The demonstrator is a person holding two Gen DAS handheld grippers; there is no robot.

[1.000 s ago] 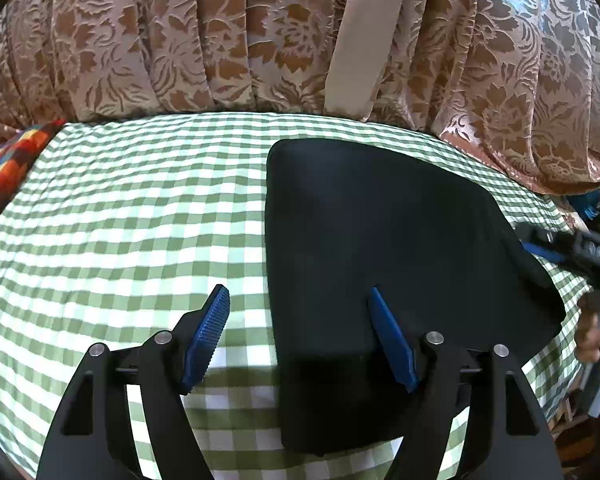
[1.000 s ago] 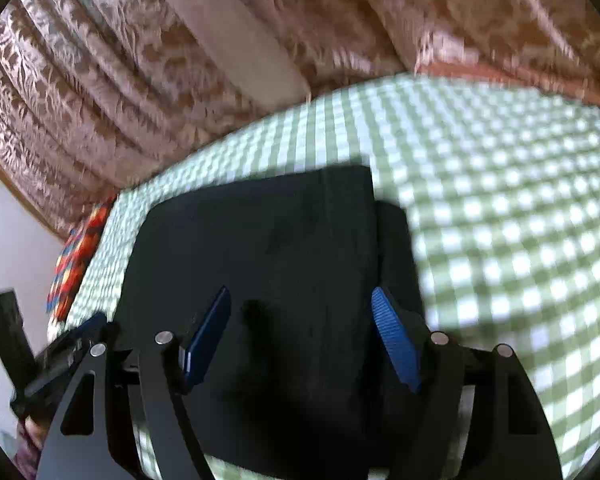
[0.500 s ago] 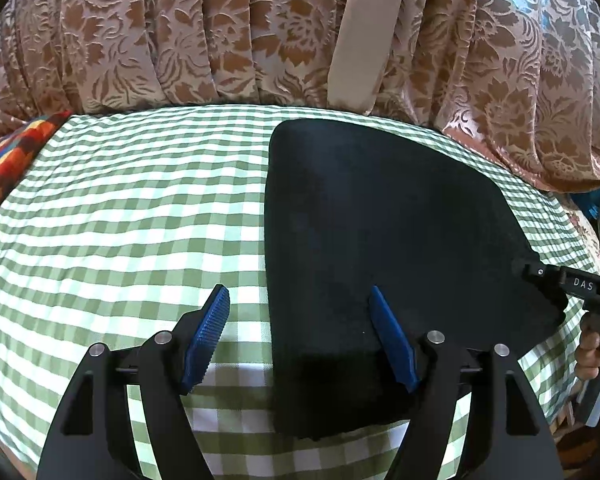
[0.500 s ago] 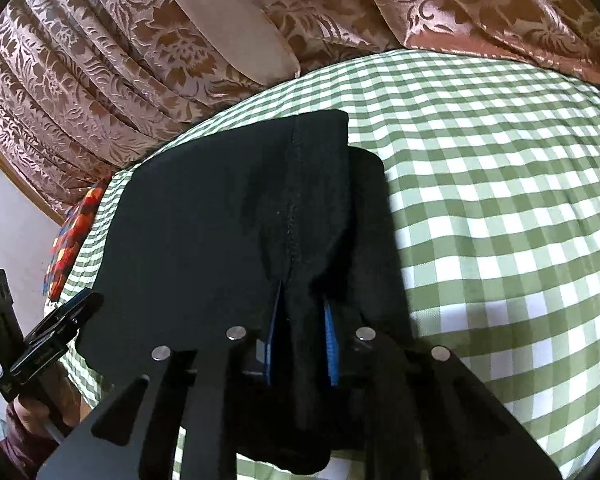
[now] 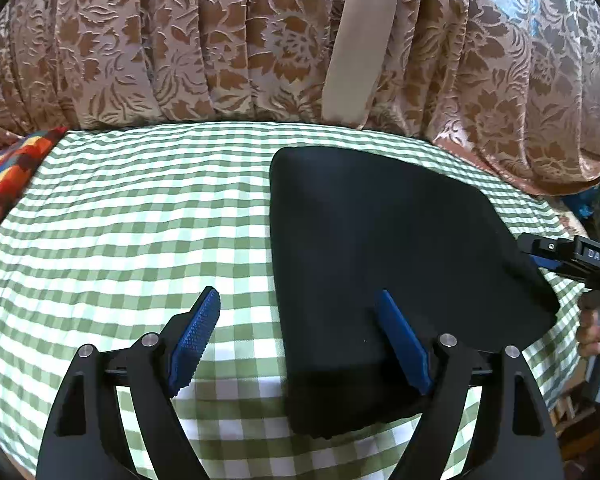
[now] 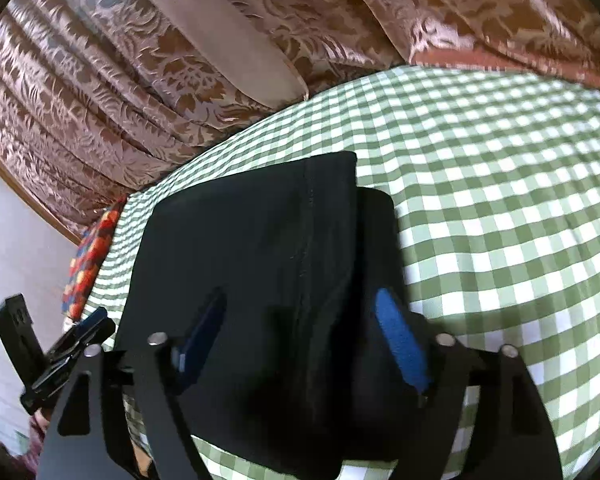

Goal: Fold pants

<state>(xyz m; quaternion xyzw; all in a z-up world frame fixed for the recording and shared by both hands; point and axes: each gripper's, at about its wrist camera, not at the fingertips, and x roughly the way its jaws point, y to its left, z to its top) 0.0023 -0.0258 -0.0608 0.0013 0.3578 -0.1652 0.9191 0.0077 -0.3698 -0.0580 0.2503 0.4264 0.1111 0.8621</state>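
The black pants [image 5: 384, 248] lie folded into a compact stack on the green checked tablecloth [image 5: 139, 220]. My left gripper [image 5: 300, 332] is open, its jaws straddling the stack's near left edge, just above it. The right gripper [image 5: 556, 256] shows in the left wrist view at the stack's right edge. In the right wrist view the pants [image 6: 259, 248] fill the middle, a seam running down them. My right gripper [image 6: 300, 332] is open, both blue pads over the black cloth. The left gripper [image 6: 75, 340] shows at the far left there.
Brown floral curtains [image 5: 219, 40] hang close behind the table with a plain beige strip [image 5: 360, 48]. A red patterned cloth [image 5: 7, 176] lies at the table's left end. The table's near edge runs just under both grippers.
My right gripper was open a second ago, shut on a fold of the pants half a second ago, and is open again now. The left gripper stayed open, shifting only slightly.
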